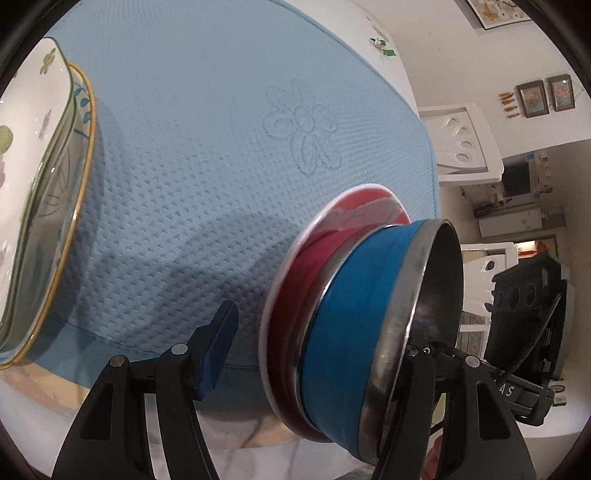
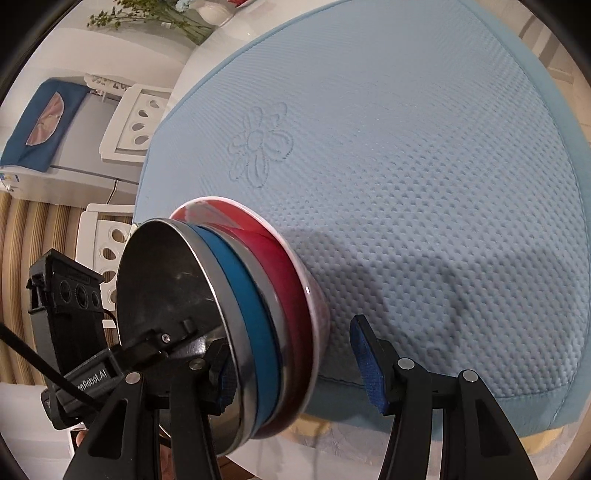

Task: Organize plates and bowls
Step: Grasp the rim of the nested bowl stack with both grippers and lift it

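A blue steel-rimmed bowl is nested in a red bowl on the light blue quilted mat. My left gripper is open, its jaws straddling the stack's rim, one finger inside the steel bowl. My right gripper is open too and straddles the same stack from the other side, with the red bowl below. Each gripper shows in the other's view. A stack of floral plates lies at the left edge of the left wrist view.
White chairs stand beyond the table's far edge. A blue cushion and plants show at the upper left of the right wrist view. The mat spreads wide to the right of the bowls.
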Available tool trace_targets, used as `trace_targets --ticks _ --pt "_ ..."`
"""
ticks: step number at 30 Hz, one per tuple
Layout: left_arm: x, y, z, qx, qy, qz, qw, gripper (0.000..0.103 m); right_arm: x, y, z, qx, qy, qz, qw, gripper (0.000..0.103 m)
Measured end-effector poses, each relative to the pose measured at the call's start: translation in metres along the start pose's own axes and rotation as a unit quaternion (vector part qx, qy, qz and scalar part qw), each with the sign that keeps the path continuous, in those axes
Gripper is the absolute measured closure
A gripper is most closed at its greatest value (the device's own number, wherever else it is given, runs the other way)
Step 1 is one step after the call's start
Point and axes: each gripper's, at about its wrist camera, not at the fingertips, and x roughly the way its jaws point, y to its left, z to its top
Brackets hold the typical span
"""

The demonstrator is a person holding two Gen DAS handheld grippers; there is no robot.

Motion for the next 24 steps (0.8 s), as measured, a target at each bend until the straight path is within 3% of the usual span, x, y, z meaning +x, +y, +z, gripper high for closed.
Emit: trace_targets --ticks 9,16,24 --pt "0.004 -0.006 0.001 0.001 0.001 0.002 1.0000 0.041 0.007 0.010 0.002 -0.010 0.002 -0.002 1.000 0.048" --pt "-0.007 -0.018 0.000 0.034 -0.034 0.057 0.9972 0.041 0.011 0.011 -0.001 -0.017 -0.002 0.010 1.000 0.048" --pt "-0.010 -0.011 0.004 0.032 -0.045 0.052 0.9971 0.041 0.015 0.012 0.002 -0.022 -0.013 0.023 0.999 0.048"
